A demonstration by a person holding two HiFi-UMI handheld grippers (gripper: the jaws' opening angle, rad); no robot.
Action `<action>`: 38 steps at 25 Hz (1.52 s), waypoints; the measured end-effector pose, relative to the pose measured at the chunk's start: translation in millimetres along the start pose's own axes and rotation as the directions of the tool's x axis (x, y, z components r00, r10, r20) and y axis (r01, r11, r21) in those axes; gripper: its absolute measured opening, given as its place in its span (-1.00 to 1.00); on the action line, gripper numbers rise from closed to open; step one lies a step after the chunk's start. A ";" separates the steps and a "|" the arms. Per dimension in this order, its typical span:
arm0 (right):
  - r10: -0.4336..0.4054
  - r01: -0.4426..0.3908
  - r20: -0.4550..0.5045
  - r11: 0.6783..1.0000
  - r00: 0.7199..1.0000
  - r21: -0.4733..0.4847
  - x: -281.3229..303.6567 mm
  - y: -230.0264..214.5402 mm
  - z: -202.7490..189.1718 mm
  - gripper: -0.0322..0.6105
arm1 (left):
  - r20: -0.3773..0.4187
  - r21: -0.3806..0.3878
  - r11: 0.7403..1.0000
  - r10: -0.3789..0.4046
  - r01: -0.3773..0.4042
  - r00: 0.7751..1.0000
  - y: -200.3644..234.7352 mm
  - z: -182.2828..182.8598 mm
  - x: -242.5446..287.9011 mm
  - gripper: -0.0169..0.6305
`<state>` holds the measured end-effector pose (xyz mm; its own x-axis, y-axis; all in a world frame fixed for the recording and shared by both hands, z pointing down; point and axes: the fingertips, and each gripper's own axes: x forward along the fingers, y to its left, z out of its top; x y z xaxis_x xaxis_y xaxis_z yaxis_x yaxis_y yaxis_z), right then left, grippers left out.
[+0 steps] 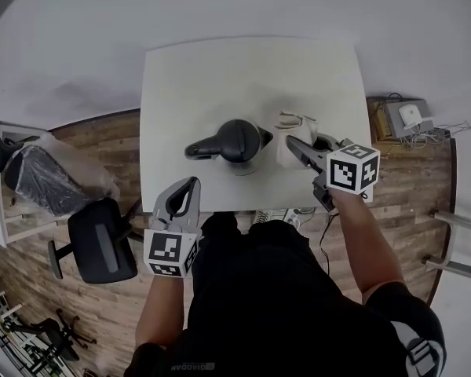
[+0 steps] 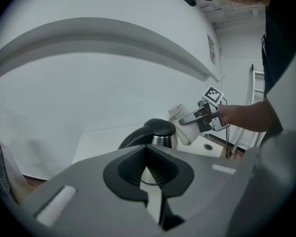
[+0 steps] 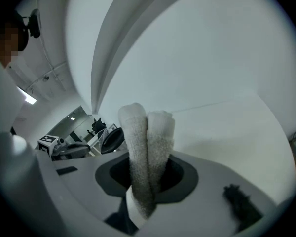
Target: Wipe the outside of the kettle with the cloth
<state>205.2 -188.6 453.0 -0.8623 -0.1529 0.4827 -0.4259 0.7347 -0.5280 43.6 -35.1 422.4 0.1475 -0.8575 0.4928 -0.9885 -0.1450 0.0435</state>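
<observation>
Now | right gripper (image 1: 293, 143) fingers clamp cloth (image 1: 297, 122) beside kettle (image 1: 239, 141) | left gripper (image 1: 191, 184) fingers together, empty

The kettle (image 1: 239, 141), steel-bodied with a black lid and handle, stands upright near the middle of the white surface (image 1: 204, 77), handle pointing left. The pale folded cloth (image 1: 298, 124) hangs just right of it, pinched in the right gripper (image 1: 294, 146).
</observation>
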 end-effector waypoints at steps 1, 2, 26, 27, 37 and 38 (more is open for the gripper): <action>-0.007 0.006 -0.022 1.000 1.000 -0.027 4.0 2.3 2.9 -0.60 | 0.008 0.007 1.000 -0.010 0.010 1.000 4.2 0.8 -1.2 -0.92; -0.015 0.012 -0.045 0.999 0.999 -0.050 7.5 4.2 5.3 -0.60 | 0.018 0.017 1.000 -0.025 0.025 1.000 8.6 2.8 -2.0 -0.92; -0.046 0.015 -0.488 0.998 0.872 -0.068 84.9 -28.4 -7.9 -0.60 | 0.044 -0.033 0.984 -0.171 0.173 0.984 144.6 -20.1 58.5 -0.92; -0.026 0.002 -0.494 0.999 0.869 -0.049 89.5 -34.6 -13.2 -0.60 | 0.038 -0.040 0.987 -0.155 0.156 0.987 146.2 -21.6 62.8 -0.92; 0.052 0.027 -0.461 0.986 0.886 0.163 113.2 -81.3 -70.8 -0.61 | -0.035 -0.082 0.995 -0.065 0.062 0.997 135.0 -16.9 95.7 -0.92; 0.049 0.034 -0.465 0.985 0.884 0.169 115.4 -83.8 -73.5 -0.60 | -0.044 -0.086 0.995 -0.063 0.059 0.997 135.6 -18.9 97.5 -0.92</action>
<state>161.5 -219.3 604.4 -0.6554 0.2086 0.7259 -0.4952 0.6070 -0.6215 -76.6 -129.1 492.7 0.2078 -0.8241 0.5269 -0.9773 -0.1522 0.1474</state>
